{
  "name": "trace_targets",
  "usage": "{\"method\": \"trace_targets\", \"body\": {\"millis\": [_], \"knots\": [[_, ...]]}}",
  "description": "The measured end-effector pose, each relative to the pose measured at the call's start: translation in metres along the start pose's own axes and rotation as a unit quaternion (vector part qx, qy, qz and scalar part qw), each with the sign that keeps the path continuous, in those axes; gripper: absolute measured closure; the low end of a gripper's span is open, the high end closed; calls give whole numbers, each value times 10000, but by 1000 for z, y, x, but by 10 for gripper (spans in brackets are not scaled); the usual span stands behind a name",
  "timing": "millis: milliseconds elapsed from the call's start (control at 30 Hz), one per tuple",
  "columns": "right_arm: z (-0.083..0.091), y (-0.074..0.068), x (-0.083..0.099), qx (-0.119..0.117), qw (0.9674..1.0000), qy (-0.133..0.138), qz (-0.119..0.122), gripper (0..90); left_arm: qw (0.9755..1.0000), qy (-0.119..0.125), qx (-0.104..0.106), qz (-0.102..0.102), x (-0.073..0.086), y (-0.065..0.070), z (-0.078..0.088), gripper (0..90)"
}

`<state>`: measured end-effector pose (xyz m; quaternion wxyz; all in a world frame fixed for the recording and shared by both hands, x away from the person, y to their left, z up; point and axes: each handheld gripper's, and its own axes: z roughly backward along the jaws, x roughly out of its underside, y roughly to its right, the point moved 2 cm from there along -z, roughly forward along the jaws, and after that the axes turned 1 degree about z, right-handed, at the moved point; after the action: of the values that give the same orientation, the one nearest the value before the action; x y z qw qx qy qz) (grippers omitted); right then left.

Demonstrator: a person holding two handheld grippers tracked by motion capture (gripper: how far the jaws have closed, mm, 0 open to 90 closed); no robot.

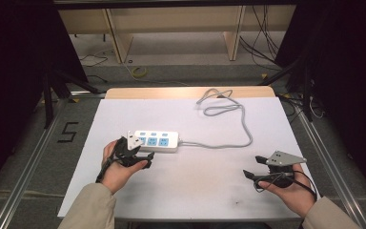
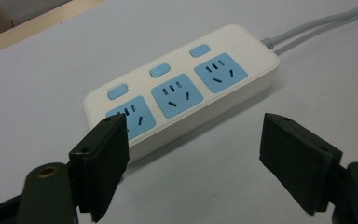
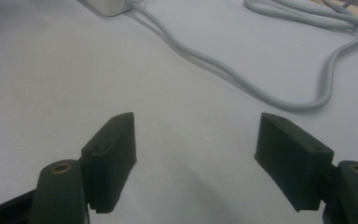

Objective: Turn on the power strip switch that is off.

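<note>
A white power strip point(image 1: 158, 140) with three blue sockets and three blue switches lies left of centre on the white sheet. Its grey cable point(image 1: 240, 129) loops off to the right and toward the far edge. My left gripper point(image 1: 147, 160) rests at the strip's near left end, jaws wide apart with nothing between them. In the left gripper view the left gripper point(image 2: 195, 133) frames the power strip point(image 2: 186, 79) just ahead without touching it. My right gripper point(image 1: 251, 167) sits at the near right, open and empty. In the right gripper view the right gripper point(image 3: 196, 126) faces the cable point(image 3: 261, 88) farther off.
The white sheet point(image 1: 195, 191) covers a wooden table point(image 1: 186, 92) whose far edge shows as a bare strip. Metal rails run along both sides of the table. Shelving and loose cables lie on the floor beyond.
</note>
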<state>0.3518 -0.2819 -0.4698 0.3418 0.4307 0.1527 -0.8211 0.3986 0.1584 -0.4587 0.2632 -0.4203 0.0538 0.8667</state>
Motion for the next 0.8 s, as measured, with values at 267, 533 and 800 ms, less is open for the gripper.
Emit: {"method": "trace_targets", "body": {"millis": [267,533,800], "knots": [[-1,0,1,-24,10000,-25,-9,293,10000,-74,8,-29,10,1,4,227],[-1,1,1,-33,10000,-38,-11,293,9999,-123,-6,-18,19,3,10,218],[-1,1,1,-42,10000,-49,-18,293,9999,-163,-42,-14,28,2,14,209]]}}
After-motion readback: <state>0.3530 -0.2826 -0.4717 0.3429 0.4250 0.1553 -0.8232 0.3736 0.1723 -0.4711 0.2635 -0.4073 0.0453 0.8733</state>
